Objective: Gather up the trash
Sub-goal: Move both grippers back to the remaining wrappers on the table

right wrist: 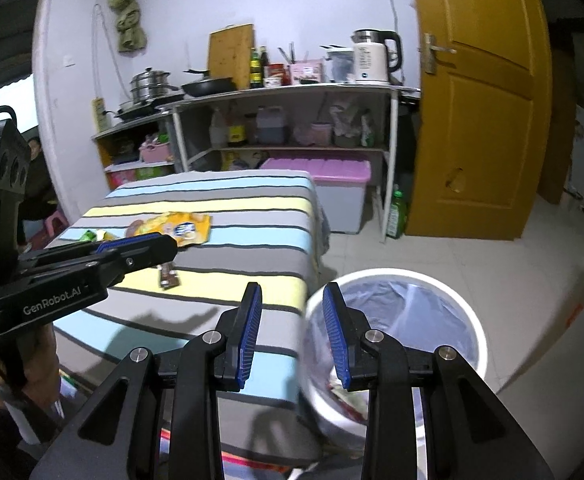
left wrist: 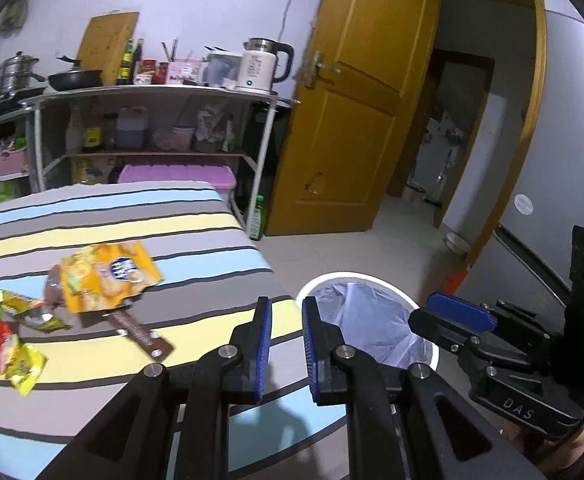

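Several wrappers lie on the striped table (left wrist: 196,216): an orange chip bag (left wrist: 108,276), a brown bar wrapper (left wrist: 140,334), and green, red and yellow packets (left wrist: 4,332) at the left. The chip bag (right wrist: 180,229) and brown wrapper (right wrist: 168,277) also show in the right wrist view. A white bin (left wrist: 372,320) with a clear liner stands on the floor right of the table; in the right wrist view the bin (right wrist: 396,320) holds some trash. My left gripper (left wrist: 286,304) is open and empty over the table's near right corner. My right gripper (right wrist: 292,292) is open and empty, above the bin's left rim.
A metal shelf (left wrist: 152,92) behind the table carries a kettle (left wrist: 260,64), pans, bottles and boxes. A pink-lidded storage box (right wrist: 332,176) sits under it. An open yellow door (left wrist: 356,100) leads to a hallway. A green bottle (right wrist: 397,212) stands on the tiled floor.
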The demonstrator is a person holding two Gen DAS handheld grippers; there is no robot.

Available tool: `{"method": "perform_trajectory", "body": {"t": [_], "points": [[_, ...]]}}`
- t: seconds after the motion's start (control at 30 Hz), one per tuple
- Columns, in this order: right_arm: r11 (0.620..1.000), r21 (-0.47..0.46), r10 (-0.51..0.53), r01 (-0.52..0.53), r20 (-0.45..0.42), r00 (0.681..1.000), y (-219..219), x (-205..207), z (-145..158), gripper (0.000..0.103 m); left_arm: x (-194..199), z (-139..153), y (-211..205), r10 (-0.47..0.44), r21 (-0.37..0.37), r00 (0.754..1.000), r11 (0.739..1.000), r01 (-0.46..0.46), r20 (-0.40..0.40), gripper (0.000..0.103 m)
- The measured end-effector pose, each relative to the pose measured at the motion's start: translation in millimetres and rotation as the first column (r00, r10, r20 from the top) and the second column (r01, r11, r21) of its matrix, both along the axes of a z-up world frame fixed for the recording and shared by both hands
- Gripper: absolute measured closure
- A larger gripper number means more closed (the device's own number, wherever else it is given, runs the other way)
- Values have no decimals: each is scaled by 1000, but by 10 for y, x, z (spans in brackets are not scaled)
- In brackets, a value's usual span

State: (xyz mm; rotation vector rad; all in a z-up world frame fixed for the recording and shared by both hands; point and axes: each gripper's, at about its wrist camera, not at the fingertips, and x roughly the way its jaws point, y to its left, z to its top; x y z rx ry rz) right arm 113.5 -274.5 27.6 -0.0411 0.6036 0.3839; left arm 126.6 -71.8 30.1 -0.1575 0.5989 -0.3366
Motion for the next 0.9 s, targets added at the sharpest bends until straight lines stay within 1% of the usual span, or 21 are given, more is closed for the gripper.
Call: {"method": "perform_trajectory", "body": {"t": [0.27, 0.67, 0.77, 0.9], "points": [[998, -7, 58, -58, -5, 998, 300, -26, 14, 70, -221, 85, 329, 73, 23, 997, 997, -73, 33, 89], [993, -22, 114, -114, -26, 993, 597, -57, -28, 70, -400, 89, 733, 174, 14, 984, 984, -175, 35, 89], [992, -28, 125, -126, -25, 992, 672, -39, -34, 70, -447, 86, 827, 204, 24, 978, 978, -205, 46, 89], [989, -25, 147, -148, -25, 989, 763, -22, -59, 70, -513, 84, 961, 266, 42, 962, 962, -269, 67, 89]]}}
